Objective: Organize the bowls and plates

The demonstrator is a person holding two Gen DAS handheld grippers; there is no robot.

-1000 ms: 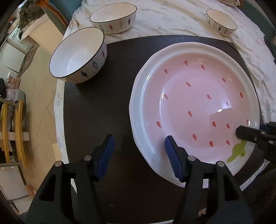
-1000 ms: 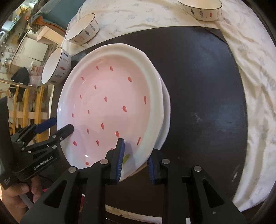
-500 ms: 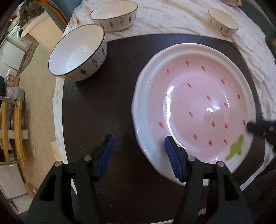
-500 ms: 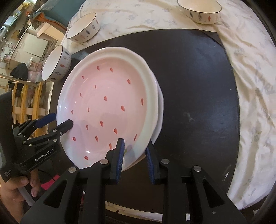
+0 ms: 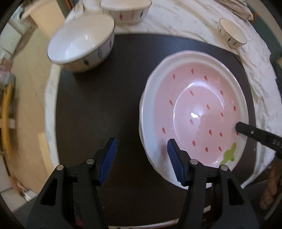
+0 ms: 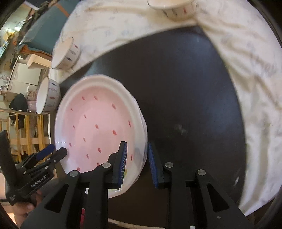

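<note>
A pink plate [image 5: 197,109] with red flecks and a green mark lies on a second white plate [image 5: 141,123] whose rim shows at its left. Both rest on a round black mat [image 5: 98,105]. My right gripper [image 6: 137,163] is shut on the pink plate [image 6: 98,126] at its near rim, one pad inside and one outside. One right finger [image 5: 246,130] shows over the plate's far side. My left gripper [image 5: 141,158] points straight down with its jaws closing. The plates' left rim lies between its pads, which do not press on it. It also shows as the left gripper [image 6: 52,152] in the right wrist view.
A large white bowl [image 5: 81,45] stands at the mat's back left, another bowl [image 5: 123,8] is behind it, and a small bowl [image 5: 232,33] sits on the white tablecloth [image 5: 185,26] at the back right. A person's hand [image 6: 23,211] holds the left gripper. The floor [image 5: 26,88] drops off at left.
The pink plate, held offset and tilted above the lower plate, has come down and now sits nested on it. The left gripper's jaws have narrowed slightly and both views have rolled.
</note>
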